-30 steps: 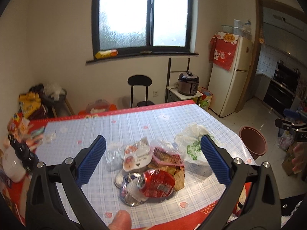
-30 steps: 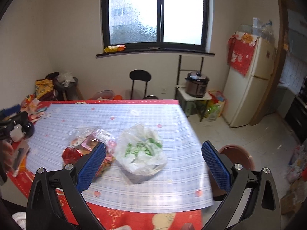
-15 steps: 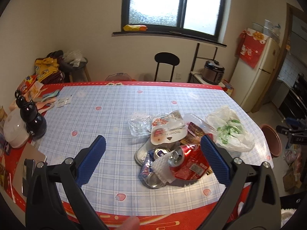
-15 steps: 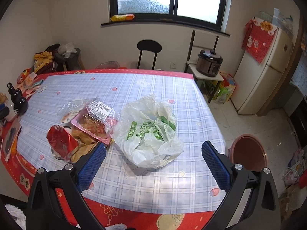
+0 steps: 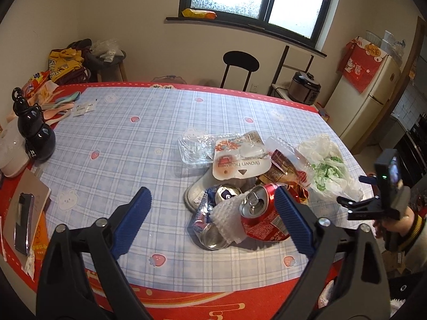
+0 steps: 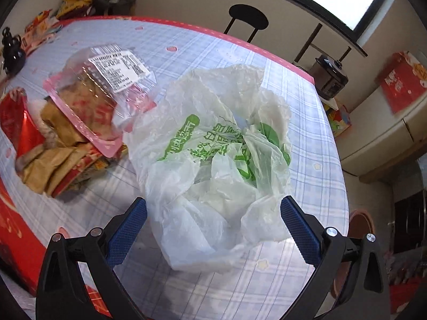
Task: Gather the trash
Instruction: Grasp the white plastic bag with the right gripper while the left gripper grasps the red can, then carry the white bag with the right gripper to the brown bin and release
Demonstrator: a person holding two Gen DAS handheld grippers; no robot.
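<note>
Now both claws have closed in on the trash heap from their higher, more distant positions of a second ago. Left claw [image 5: 212,214]: spread wide and empty, hovering over the crushed red can [image 5: 263,217] and the flattened silver can [image 5: 210,225] at the heap's near edge. Right claw [image 6: 213,229]: likewise spread and empty, its fingers flanking the near end of the white plastic bag [image 6: 213,160], which now fills its view; contact cannot be confirmed. The bag lies just right of the heap on the checked tabletop [image 5: 128,144]. A clear food tray [image 6: 106,85] and brown wrappers [image 6: 56,160] lie just left of the bag. Interpretation: the approach appears nearly complete, so gripping the bag to receive the heap seems the likely next step; nothing is collected yet.
</note>
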